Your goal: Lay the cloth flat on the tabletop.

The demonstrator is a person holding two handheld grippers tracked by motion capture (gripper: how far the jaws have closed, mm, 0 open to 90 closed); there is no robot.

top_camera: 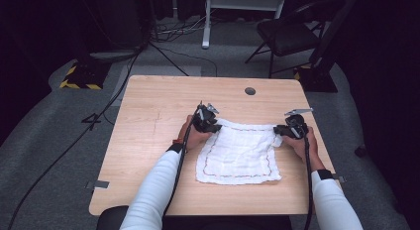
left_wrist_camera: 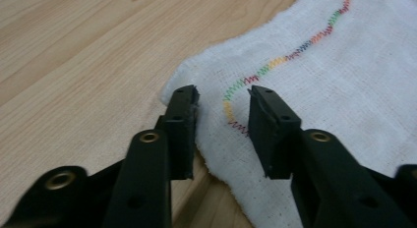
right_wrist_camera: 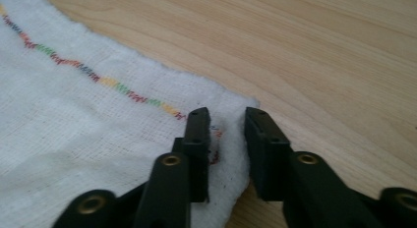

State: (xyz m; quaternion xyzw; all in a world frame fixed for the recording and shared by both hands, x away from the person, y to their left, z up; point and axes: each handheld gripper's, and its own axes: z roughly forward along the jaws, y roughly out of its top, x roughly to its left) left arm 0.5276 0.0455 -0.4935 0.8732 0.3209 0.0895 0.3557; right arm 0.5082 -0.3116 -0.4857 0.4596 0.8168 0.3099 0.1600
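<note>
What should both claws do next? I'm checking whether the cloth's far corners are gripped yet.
Probably close both claws fully. The left claw straddles a far corner of the white cloth with a visible gap between its jaws, and the right claw does the same at the other far corner. Neither looks pinched, so lifting now would likely leave the cloth flat on the table.

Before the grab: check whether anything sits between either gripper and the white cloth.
Nothing visible does. The left gripper straddles one far corner of the white cloth, the right gripper the other, bare cloth between their jaws on the table.
</note>
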